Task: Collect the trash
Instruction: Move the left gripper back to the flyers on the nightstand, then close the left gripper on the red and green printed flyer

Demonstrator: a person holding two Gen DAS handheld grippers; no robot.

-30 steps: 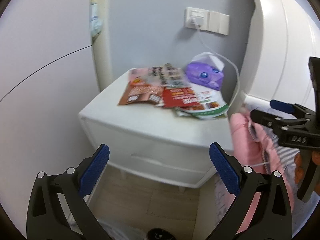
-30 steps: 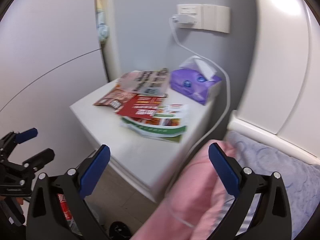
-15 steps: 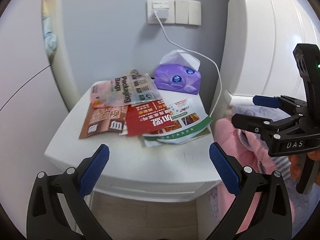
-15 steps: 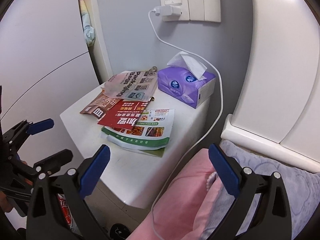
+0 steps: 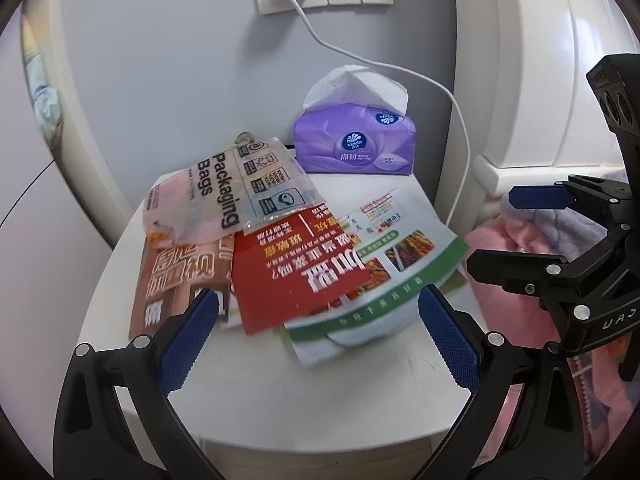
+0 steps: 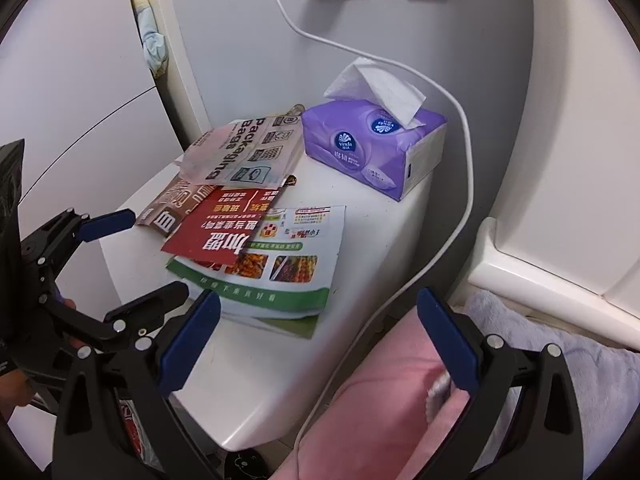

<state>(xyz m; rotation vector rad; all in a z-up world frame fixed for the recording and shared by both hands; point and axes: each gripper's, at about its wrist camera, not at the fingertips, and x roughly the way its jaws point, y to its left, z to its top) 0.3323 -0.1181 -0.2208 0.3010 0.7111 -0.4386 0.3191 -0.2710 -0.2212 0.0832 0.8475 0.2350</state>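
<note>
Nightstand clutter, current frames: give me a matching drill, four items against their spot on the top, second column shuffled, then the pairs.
Items:
1. tissue pack
2. Packaging Bags pouch
3. red flyer
4. green-bordered flyer

Places:
A. lowest of the overlapping flyers, reaching toward the bed side
B. back of the nightstand, by the wall, apart from the pile
C. on top of the pile at its far end
D. middle of the pile, overlapping the green-bordered one

Pairs: 1-B, 2-C, 3-D, 4-A
</note>
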